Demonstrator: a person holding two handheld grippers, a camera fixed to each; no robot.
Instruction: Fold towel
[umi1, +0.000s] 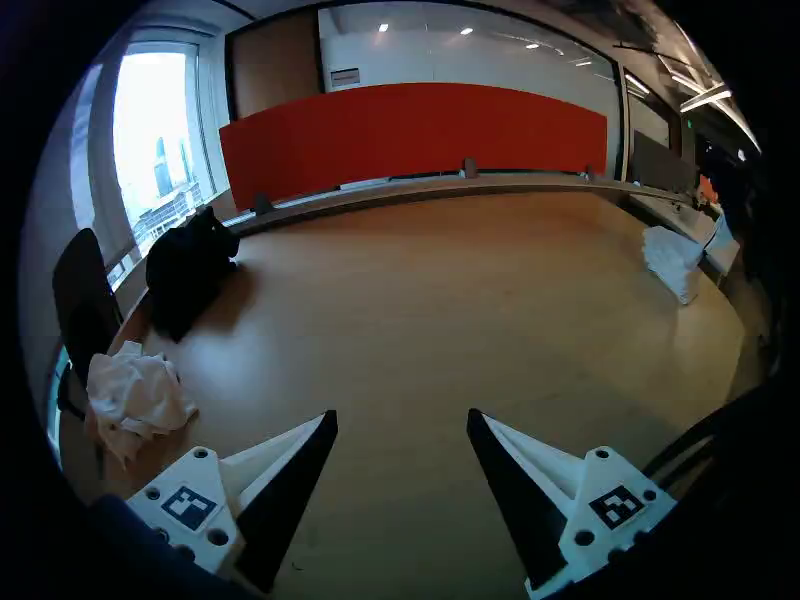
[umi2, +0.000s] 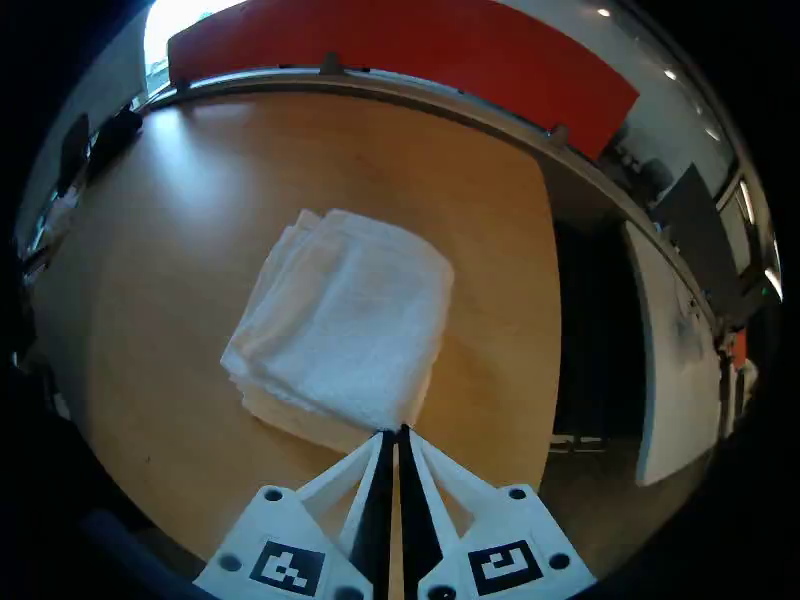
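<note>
In your left gripper view, a crumpled white cloth lies at the worktop's left edge, with a black bag behind it. Your left gripper hangs over bare wood, its fingers spread wide apart and holding nothing. A white folded stack sits near the right edge. In your right gripper view, the folded towel lies flat towards the worktop's right edge. Your right gripper has its fingers pressed together, tips meeting the towel's near edge.
</note>
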